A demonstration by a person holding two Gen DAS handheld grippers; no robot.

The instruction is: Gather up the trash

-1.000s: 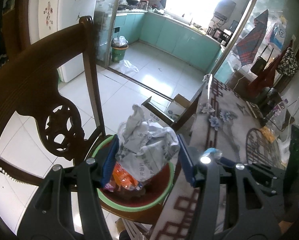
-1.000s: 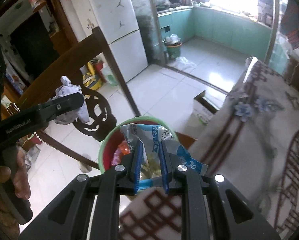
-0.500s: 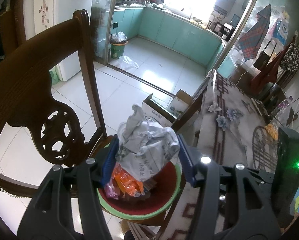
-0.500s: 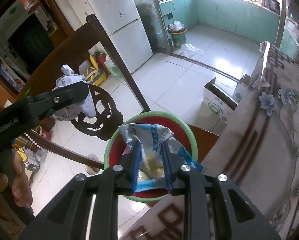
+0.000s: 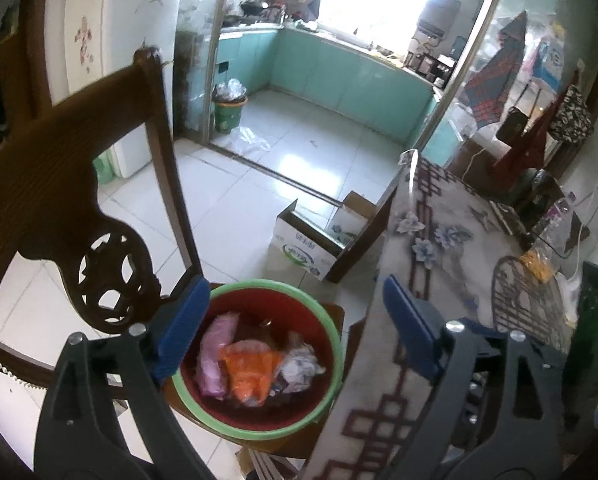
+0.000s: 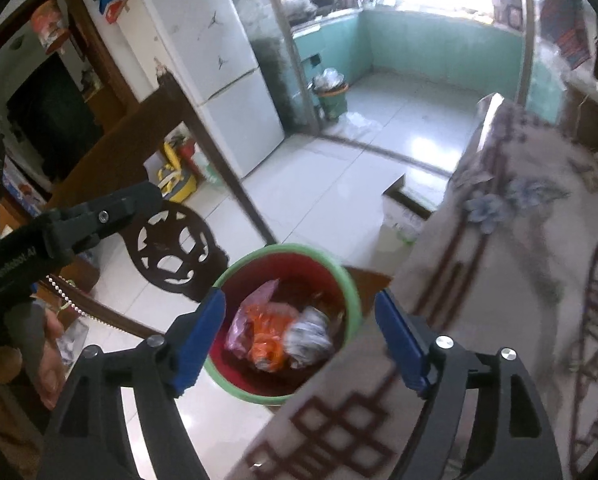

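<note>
The left gripper [image 5: 295, 320] is hanging over the red bin with a green rim [image 5: 331, 332], and its jaws are opening wide with nothing between them. The right gripper [image 6: 299, 332] is doing the same above the same bin, its jaws also opening and holding nothing. The trash is lying inside the bin: a crumpled white paper ball [image 5: 301, 364], an orange plastic bag [image 5: 251, 372] and a pink wrapper [image 5: 215, 352], all touching each other. The bin is standing on the seat of a dark wooden chair [image 5: 59, 184], just beside the table with a flowered cloth [image 5: 439, 240]. A cardboard box [image 5: 303, 248] is sitting on the tiled floor behind.
</note>
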